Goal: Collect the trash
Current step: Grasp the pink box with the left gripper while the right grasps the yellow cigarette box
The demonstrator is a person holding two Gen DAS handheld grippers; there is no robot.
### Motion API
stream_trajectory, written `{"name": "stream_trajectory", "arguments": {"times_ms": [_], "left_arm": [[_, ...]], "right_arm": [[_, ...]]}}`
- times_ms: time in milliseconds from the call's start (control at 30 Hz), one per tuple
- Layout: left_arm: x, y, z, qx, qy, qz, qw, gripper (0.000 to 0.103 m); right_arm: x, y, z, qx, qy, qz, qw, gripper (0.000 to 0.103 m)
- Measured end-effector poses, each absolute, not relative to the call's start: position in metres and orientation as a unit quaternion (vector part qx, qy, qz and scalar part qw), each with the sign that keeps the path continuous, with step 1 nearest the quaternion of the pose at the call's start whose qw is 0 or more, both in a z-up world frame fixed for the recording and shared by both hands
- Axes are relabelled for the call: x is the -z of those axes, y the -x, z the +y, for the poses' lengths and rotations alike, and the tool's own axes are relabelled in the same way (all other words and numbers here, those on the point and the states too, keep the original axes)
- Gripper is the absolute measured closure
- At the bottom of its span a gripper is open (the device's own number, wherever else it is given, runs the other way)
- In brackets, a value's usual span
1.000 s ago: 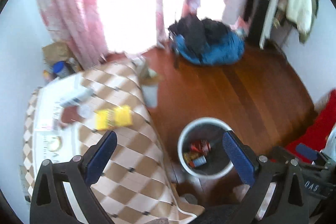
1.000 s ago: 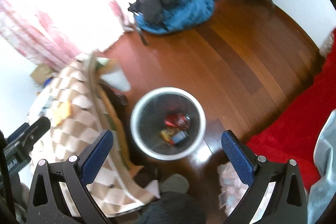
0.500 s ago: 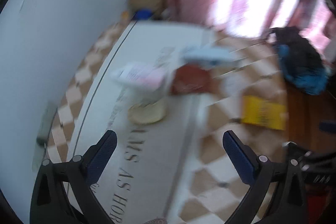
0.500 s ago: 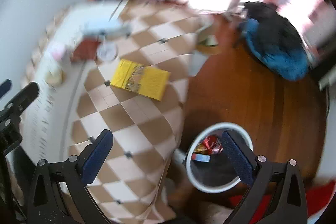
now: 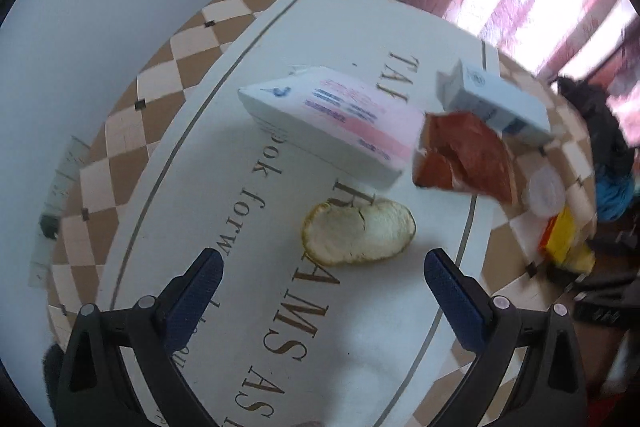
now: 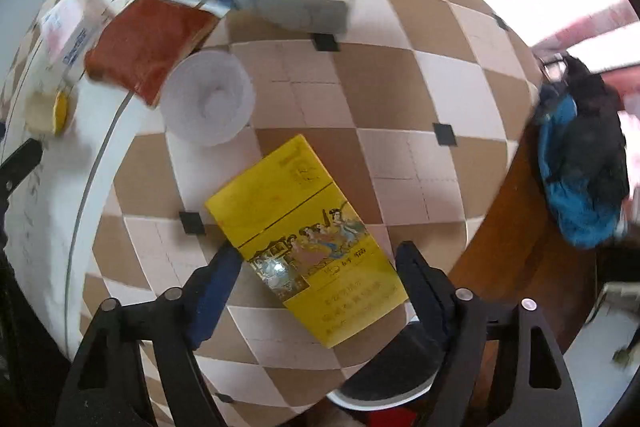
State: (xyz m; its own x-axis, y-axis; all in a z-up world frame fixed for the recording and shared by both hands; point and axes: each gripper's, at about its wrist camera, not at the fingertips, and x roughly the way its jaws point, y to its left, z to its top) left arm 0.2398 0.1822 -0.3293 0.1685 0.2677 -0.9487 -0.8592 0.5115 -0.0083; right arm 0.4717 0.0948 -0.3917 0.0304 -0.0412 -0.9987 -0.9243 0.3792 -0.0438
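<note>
Right gripper is spread wide and straddles the near end of the yellow carton; neither pad visibly touches it yet, left pad just beside its left edge, right pad just off its right corner. The carton lies flat on the checkered part of the tablecloth, near the table edge that faces the wood floor. Its long axis runs roughly along the gripper's pointing direction, tilted toward the right pad, so the jaws would close across the short width, which looks like a workable grasp. Left gripper is also fully spread, holding nothing, hovering over the white lettered centre of the cloth, with the orange peel just ahead and midway between the pads. So each hand is lined up on its own piece: right is nearer the carton, left is nearer the peel. The pink-and-white box, red wrapper, grey-white box and small plastic cup sit farther in, toward the curtain side. A white bin rim peeks below the right gripper.
</note>
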Motion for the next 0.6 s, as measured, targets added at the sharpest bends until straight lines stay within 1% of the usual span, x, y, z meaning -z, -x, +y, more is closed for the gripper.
{"name": "stream_trajectory", "arguments": {"times_ms": [67, 133, 267, 333, 367, 400, 433, 500, 600], "left_arm": [[0.326, -0.238, 0.195, -0.389, 0.320, 0.497, 0.706, 0.001], [0.321, -0.236, 0.208, -0.374, 0.360, 0.483, 0.705, 0.001], [0.318, -0.242, 0.238, -0.355, 0.427, 0.459, 0.694, 0.001], [0.322, -0.248, 0.251, -0.351, 0.452, 0.457, 0.681, 0.001], [0.326, -0.251, 0.257, -0.348, 0.465, 0.457, 0.673, 0.001], [0.331, -0.256, 0.264, -0.344, 0.481, 0.459, 0.663, 0.001], [0.337, -0.262, 0.269, -0.339, 0.491, 0.464, 0.655, 0.001], [0.347, -0.275, 0.275, -0.337, 0.498, 0.478, 0.640, 0.001], [0.353, -0.288, 0.274, -0.344, 0.488, 0.494, 0.632, 0.013]], "right_arm": [[0.391, -0.471, 0.092, -0.349, 0.377, 0.607, 0.607, 0.027], [0.386, -0.478, 0.085, -0.324, 0.316, 0.627, 0.634, 0.028], [0.373, -0.499, 0.070, -0.252, 0.191, 0.630, 0.709, 0.030], [0.380, -0.510, 0.069, -0.236, 0.144, 0.658, 0.701, 0.029], [0.385, -0.513, 0.070, -0.232, 0.126, 0.673, 0.691, 0.027], [0.388, -0.515, 0.073, -0.233, 0.118, 0.680, 0.685, 0.021], [0.389, -0.514, 0.075, -0.235, 0.116, 0.678, 0.686, 0.019], [0.392, -0.519, 0.078, -0.240, 0.129, 0.674, 0.687, 0.019], [0.396, -0.513, 0.087, -0.246, 0.163, 0.667, 0.684, 0.019]]}}
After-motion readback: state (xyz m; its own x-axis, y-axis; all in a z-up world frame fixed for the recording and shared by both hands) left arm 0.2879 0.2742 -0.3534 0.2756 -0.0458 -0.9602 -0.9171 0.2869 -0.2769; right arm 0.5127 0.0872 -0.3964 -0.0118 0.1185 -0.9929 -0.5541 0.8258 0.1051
